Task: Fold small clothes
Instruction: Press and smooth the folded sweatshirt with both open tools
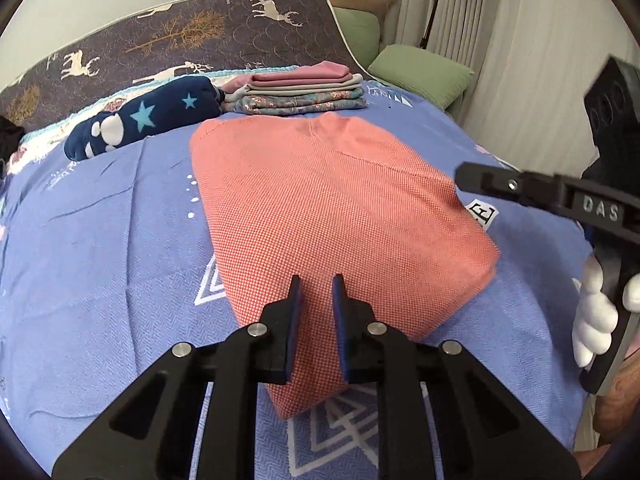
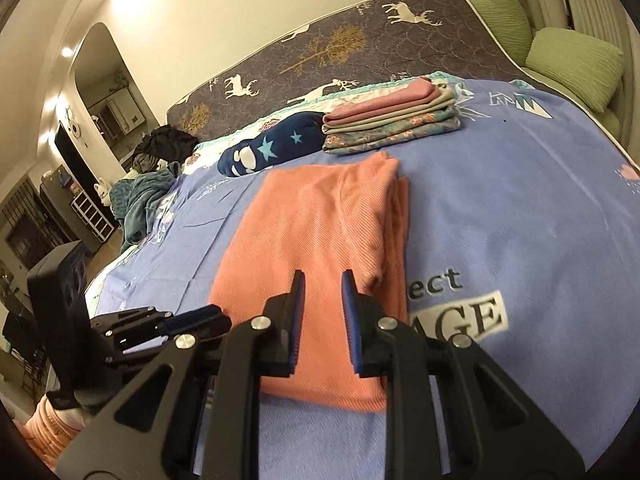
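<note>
A folded salmon-pink knit garment (image 1: 332, 220) (image 2: 320, 220) lies flat on the blue bedsheet (image 1: 100, 240) (image 2: 520, 200). My left gripper (image 1: 318, 280) hovers over the garment's near end, its blue pads a narrow gap apart with nothing pinched between them. From the right side my right gripper (image 2: 322, 276) hangs above the same garment's near edge, also narrowly open and holding nothing. Each gripper shows in the other's view: the right gripper (image 1: 464, 176) held by a white-gloved hand (image 1: 596, 308), the left gripper (image 2: 216, 316) low at the left.
A stack of folded clothes (image 1: 304, 92) (image 2: 392, 120) sits beyond the garment. A navy star-print bundle (image 1: 148, 120) (image 2: 272, 148) lies beside the stack. Green pillows (image 1: 420, 76) (image 2: 572, 64) are at the far right, a deer-print panel (image 1: 200, 36) behind, loose clothes (image 2: 160, 144) far left.
</note>
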The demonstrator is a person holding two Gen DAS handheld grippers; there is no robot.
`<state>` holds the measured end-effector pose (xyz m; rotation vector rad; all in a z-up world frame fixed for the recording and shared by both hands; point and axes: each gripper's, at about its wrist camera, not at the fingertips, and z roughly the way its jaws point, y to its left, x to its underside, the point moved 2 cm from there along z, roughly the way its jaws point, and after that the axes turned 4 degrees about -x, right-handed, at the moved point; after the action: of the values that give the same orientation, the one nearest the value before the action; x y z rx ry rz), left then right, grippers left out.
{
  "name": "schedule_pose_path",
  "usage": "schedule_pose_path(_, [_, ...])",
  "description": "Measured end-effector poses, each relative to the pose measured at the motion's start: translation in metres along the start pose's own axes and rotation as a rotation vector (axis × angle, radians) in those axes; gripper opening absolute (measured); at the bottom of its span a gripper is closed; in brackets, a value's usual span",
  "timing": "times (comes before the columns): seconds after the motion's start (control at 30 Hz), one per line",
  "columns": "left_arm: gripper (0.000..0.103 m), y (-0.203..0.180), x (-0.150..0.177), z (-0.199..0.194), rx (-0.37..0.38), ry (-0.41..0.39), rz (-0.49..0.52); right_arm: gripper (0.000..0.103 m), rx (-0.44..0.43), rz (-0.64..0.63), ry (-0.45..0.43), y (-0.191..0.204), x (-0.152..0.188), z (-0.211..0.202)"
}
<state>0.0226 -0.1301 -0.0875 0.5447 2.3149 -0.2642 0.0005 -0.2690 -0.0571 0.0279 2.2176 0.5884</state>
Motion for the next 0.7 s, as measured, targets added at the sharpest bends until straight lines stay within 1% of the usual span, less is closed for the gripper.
schedule_pose_path(0.27, [0.017,0.001,-0.002,0.001,-0.033,-0.013,0.021,0.021,-0.012,-0.007,0.015,0.001,-0.012,0.018])
schedule_pose_path(0.37, [0.017,0.001,-0.002,0.006,-0.039,0.007,0.026,0.021,-0.006,0.014,0.03,-0.006,-0.012,0.026])
schedule_pose_path(0.4, [0.017,0.001,-0.001,0.009,-0.042,0.014,0.031,0.021,0.011,0.021,0.042,-0.011,-0.011,0.031])
schedule_pose_path(0.43, [0.018,0.001,0.0,0.012,-0.044,0.026,0.035,0.021,0.046,0.032,0.062,-0.018,-0.008,0.037])
schedule_pose_path(0.47, [0.018,0.002,0.003,0.016,-0.043,0.045,0.036,0.018,0.075,0.049,0.081,-0.025,-0.005,0.042])
schedule_pose_path(0.5, [0.019,0.002,0.004,0.017,-0.039,0.05,0.033,0.012,0.092,0.08,0.105,-0.035,0.0,0.047])
schedule_pose_path(0.57, [0.02,0.004,0.007,0.016,-0.025,0.049,0.027,0.008,0.051,0.134,0.094,-0.05,0.005,0.047])
schedule_pose_path(0.6, [0.024,0.005,0.008,0.015,-0.007,0.047,0.021,0.008,0.043,0.144,0.094,-0.053,0.006,0.045])
schedule_pose_path(0.7, [0.026,0.006,0.008,0.013,0.01,0.045,0.013,0.01,0.045,0.125,0.089,-0.051,0.004,0.04])
